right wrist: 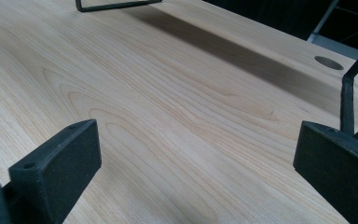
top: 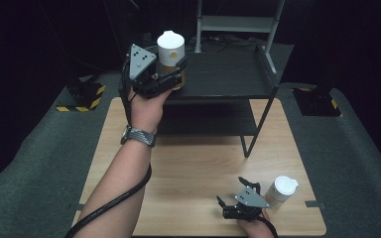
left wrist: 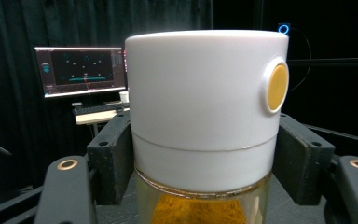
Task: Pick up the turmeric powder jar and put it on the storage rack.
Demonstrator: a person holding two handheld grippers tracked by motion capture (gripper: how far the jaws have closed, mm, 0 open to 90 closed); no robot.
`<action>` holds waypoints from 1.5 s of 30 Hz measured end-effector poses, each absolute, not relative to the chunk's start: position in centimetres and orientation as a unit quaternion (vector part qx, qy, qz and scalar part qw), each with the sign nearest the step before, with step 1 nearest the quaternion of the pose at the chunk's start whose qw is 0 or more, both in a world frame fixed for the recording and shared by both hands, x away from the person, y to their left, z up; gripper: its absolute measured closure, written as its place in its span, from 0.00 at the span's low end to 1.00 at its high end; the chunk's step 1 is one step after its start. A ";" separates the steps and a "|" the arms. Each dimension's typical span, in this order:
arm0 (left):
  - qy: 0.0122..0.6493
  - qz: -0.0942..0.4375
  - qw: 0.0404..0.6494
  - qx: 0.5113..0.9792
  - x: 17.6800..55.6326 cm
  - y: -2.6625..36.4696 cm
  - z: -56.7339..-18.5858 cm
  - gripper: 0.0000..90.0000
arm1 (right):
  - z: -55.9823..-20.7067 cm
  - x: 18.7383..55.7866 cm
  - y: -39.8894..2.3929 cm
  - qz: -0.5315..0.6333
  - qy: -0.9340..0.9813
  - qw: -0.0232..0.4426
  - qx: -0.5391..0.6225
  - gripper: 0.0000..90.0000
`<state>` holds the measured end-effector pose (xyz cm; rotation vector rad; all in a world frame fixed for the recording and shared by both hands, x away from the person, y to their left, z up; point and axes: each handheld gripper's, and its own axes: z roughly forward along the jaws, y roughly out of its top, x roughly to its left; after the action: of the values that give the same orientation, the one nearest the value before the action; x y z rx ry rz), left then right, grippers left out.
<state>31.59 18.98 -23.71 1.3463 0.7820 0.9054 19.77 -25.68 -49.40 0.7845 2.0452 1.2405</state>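
Observation:
My left gripper (top: pixel 174 72) is shut on a clear jar with a white lid (top: pixel 170 47), held upright over the left end of the black shelf's upper deck (top: pixel 223 74). In the left gripper view the jar (left wrist: pixel 205 121) stands between both pads (left wrist: pixel 109 158), with yellow-orange powder in its glass body and a round yellow button on the lid. My right gripper (top: pixel 235 193) rests open near the table's front edge, jaws wide over bare wood (right wrist: pixel 186 112). A second white-lidded jar (top: pixel 283 190) stands just right of it.
The black metal shelf rack (top: pixel 258 99) stands at the back of the wooden table (top: pixel 198 163), its legs reaching onto the wood. Grey carpet surrounds the table. A monitor (left wrist: pixel 81 70) and a keyboard sit far behind in the left gripper view.

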 end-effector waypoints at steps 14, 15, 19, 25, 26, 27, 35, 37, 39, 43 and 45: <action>0.351 0.388 0.617 0.588 32.5 18.5 -24.2 0.34 | -49.4 19.7 -25.7 0.469 0.773 0.308 0.296 0.00; 0.351 0.388 0.617 0.588 32.5 18.5 -24.2 0.34 | -49.4 19.7 -25.7 0.469 0.773 0.308 0.296 0.00; 0.350 0.386 0.619 0.588 32.6 18.5 -24.2 0.34 | -49.4 19.7 -25.7 0.470 0.773 0.307 0.297 0.00; 0.353 0.385 0.619 0.586 32.7 18.5 -24.3 0.34 | -49.4 19.7 -25.7 0.470 0.773 0.308 0.296 0.00; 0.353 0.385 0.619 0.586 32.7 18.5 -24.3 0.34 | -49.4 19.7 -25.7 0.470 0.773 0.308 0.296 0.00; 0.353 0.385 0.619 0.587 32.7 18.5 -24.2 0.34 | -49.4 19.7 -25.7 0.470 0.773 0.308 0.296 0.00; 0.351 0.391 0.616 0.587 32.6 18.3 -24.3 0.33 | -49.4 19.7 -25.6 0.469 0.773 0.309 0.295 0.00; 0.352 0.392 0.615 0.587 32.6 18.3 -24.2 0.33 | -49.4 19.7 -25.7 0.469 0.773 0.308 0.295 0.00; 0.352 0.392 0.616 0.586 32.5 18.3 -24.2 0.33 | -49.4 19.7 -25.7 0.470 0.773 0.308 0.296 0.00; 0.361 0.394 0.608 0.587 32.2 17.9 -23.9 0.22 | -49.5 19.7 -25.7 0.470 0.773 0.308 0.295 0.00; 0.364 0.401 0.604 0.585 31.8 17.6 -23.9 0.14 | -49.5 19.7 -25.7 0.470 0.773 0.308 0.294 0.00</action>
<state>31.81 17.57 -23.94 1.3538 0.8427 0.9280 19.67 -25.69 -49.47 0.7781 2.0425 1.2431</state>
